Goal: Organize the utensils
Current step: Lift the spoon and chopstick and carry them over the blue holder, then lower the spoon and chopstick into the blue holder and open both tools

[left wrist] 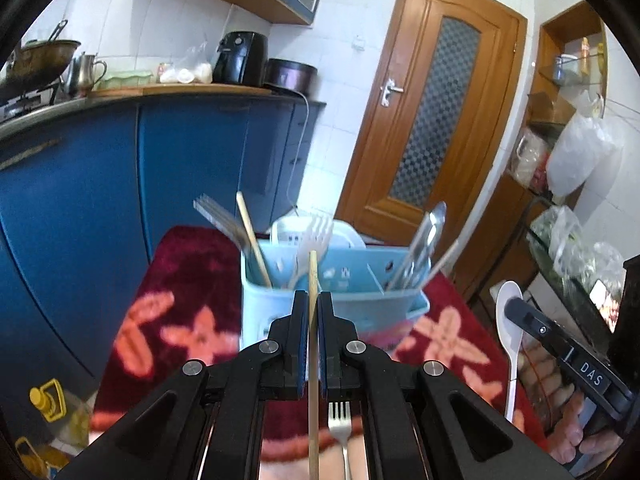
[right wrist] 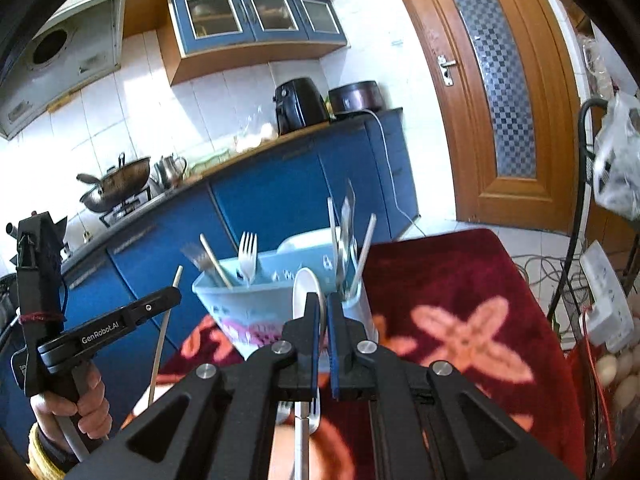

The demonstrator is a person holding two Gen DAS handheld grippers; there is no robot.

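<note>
Left wrist view: left gripper (left wrist: 313,300) is clamped on a chopstick (left wrist: 313,276), held upright between the pads, tip above the fingers. Caddy (left wrist: 332,280) stands just ahead on the red cloth (left wrist: 188,280), already holding forks, chopsticks and metal pieces in separate sections. A steel fork (left wrist: 340,424) lies below on the cloth. At right, the right gripper (left wrist: 516,308) pinches a white spoon (left wrist: 508,320); "DAS" reads on its body.

Right wrist view: right gripper (right wrist: 324,308) is closed on the spoon (right wrist: 304,292), bowl up, just before the caddy (right wrist: 256,304). Left gripper (right wrist: 176,292) is marked "GenRobot.AI", chopstick (right wrist: 164,332) in its tips.

Handling, as judged: chopstick is light, stiff and thin, likely to pivot in the pads, so a mid-shaft grip suits. Spoon looks smooth, light, slippery; grip the neck.
</note>
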